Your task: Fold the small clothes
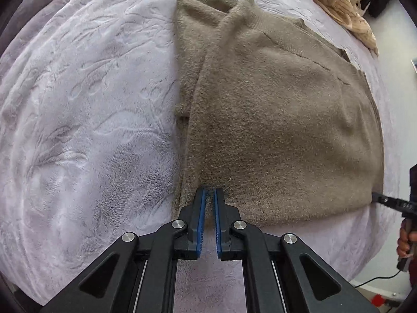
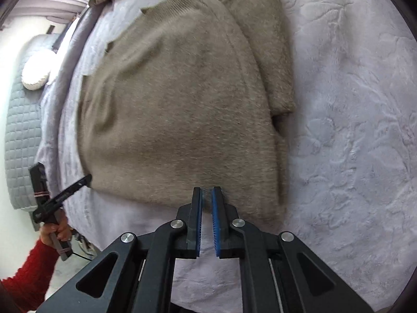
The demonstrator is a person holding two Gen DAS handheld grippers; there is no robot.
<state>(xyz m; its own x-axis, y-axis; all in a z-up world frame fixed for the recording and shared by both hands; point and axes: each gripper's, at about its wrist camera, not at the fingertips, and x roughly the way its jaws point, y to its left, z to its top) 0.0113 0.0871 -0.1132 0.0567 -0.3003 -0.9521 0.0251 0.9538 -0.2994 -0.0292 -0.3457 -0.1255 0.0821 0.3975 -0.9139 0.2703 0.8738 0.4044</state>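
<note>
Sweater (image 1: 281, 120): taupe fuzzy knit, spread flat on the pale plush blanket (image 1: 86, 120), sleeves already turned in over the body.
Handling: likely soft, limp and light — it should drape and sag between two holds, and the fuzz should resist slipping.
Left gripper (image 1: 210, 191): jaws drawn together, pinching the hem near one bottom corner.
Right gripper (image 2: 207, 190): jaws likewise closed on the hem by the other corner.
Best hold: the hem corners — lifted evenly.

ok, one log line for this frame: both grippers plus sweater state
left gripper: shut on sweater hem | right gripper: shut on sweater hem | sweater: flat on blanket, sleeves folded in
</note>
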